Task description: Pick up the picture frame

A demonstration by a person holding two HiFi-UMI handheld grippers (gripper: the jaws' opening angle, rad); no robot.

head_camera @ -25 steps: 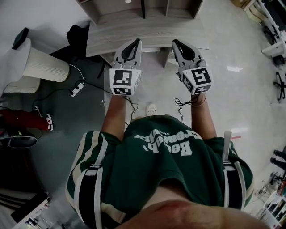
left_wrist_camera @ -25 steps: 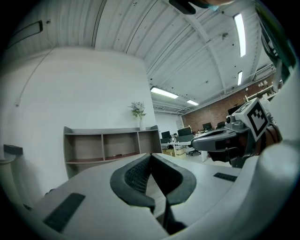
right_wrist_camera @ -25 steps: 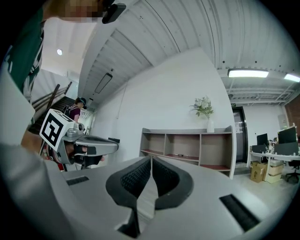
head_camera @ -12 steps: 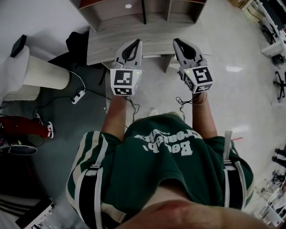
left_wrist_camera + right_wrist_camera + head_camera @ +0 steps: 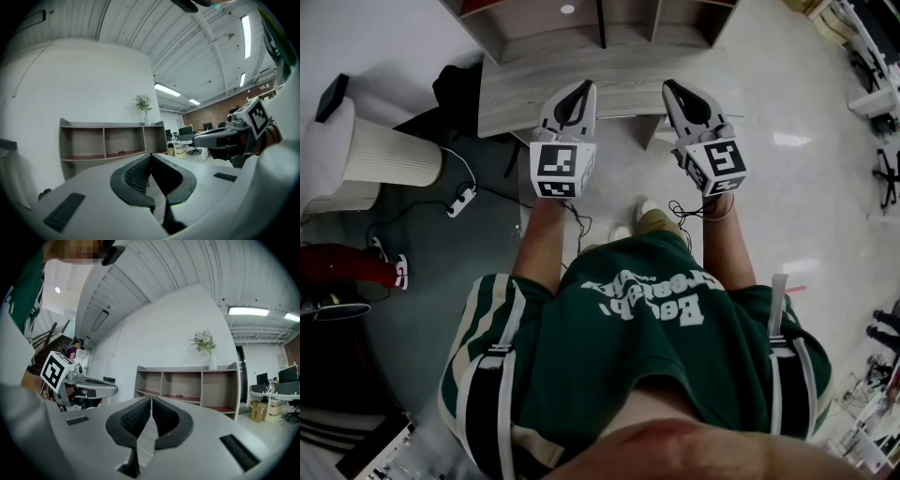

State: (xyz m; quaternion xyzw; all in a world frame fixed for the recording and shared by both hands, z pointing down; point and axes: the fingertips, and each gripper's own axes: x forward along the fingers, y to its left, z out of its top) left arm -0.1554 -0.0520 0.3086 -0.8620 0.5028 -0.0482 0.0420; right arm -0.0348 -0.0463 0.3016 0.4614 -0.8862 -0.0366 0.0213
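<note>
I cannot make out a picture frame in any view. My left gripper (image 5: 584,86) and right gripper (image 5: 668,86) are held level side by side over the near edge of a grey wooden table (image 5: 511,98); both are shut and hold nothing. The left gripper view shows its jaws (image 5: 150,154) closed tip to tip, aimed at a low open shelf unit (image 5: 108,140). The right gripper's jaws (image 5: 151,398) are also closed, facing the same shelf unit (image 5: 187,385). A small dark object (image 5: 176,395) lies on one shelf.
A vase of flowers (image 5: 208,352) stands on top of the shelf unit. Left of the table are a black bag (image 5: 464,84), a white ribbed cylinder (image 5: 389,150) and a power strip (image 5: 461,199) with cables. Office desks and chairs stand at the right.
Both grippers have moved forward together over the table edge towards the shelf unit. The person has stepped forward, and one shoe now shows further ahead. Both jaws stayed shut.
</note>
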